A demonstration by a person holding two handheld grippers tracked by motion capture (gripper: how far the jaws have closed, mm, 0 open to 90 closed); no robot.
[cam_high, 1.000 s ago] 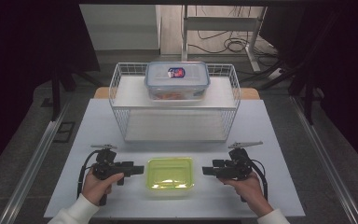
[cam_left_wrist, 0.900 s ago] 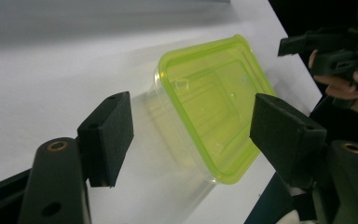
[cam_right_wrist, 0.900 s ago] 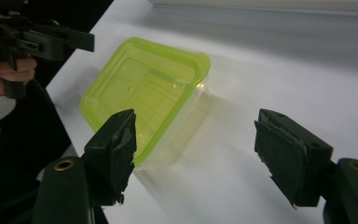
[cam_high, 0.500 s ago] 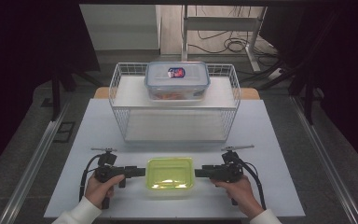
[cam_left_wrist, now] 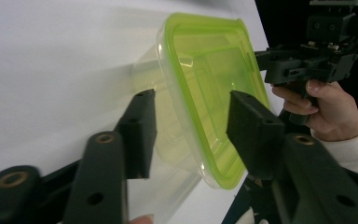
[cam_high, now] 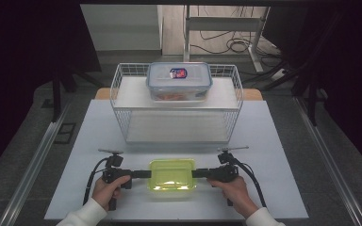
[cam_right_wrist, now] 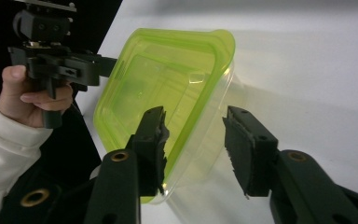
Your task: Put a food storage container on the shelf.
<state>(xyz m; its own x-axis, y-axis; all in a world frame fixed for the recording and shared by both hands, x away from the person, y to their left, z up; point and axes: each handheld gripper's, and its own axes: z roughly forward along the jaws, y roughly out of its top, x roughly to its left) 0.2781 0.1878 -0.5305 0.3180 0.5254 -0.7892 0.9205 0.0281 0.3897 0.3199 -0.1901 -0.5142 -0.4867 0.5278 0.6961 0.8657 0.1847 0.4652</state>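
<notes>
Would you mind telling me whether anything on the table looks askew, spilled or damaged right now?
Nothing stands out. The green-lidded container sits flat and closed on the white table between the left gripper and right gripper, both open around its ends. The blue-lidded container rests level on the wire basket.

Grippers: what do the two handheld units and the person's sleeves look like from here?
Both the left gripper and right gripper are black, pistol-shaped handhelds with two flat, blocky jaws carrying brass-coloured rivets. A black cable loops from each, and a small grey plate stands above each. The person wears white sleeves with ribbed cuffs.
</notes>
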